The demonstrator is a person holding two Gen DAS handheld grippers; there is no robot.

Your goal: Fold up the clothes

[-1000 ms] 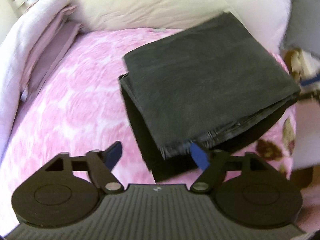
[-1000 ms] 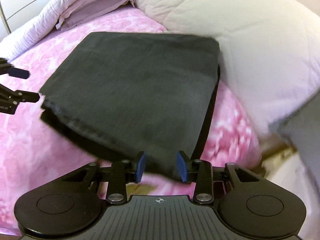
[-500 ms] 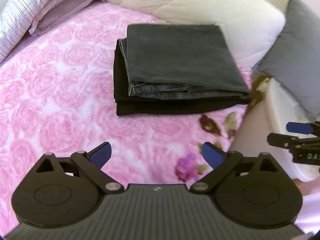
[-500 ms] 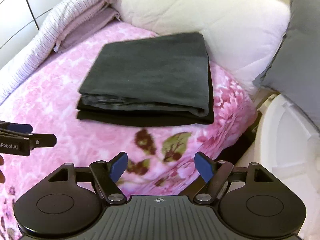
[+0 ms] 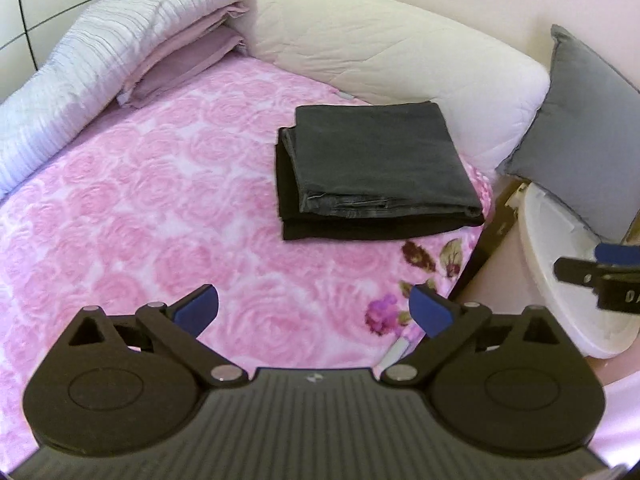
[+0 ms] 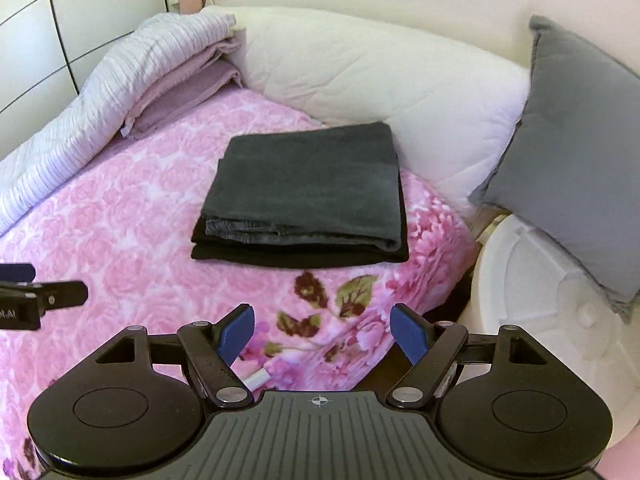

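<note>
right gripper (image 5: 600, 276) cut off at frame edge, black garment (image 5: 360, 228) mostly hidden under folded jeans (image 5: 376, 156)

jeans (image 6: 308, 184) on trousers (image 6: 300, 258) | on bed (image 6: 120, 232) (pillow (image 6: 380, 92) behind)

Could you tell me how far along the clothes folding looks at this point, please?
Done: the grey jeans lie folded on a folded black garment, stacked on the pink blanket. In hand: nothing; the left tool and right tool have just been opening and are both empty. Left: no unfolded clothes are visible, so possibly nothing.
</note>
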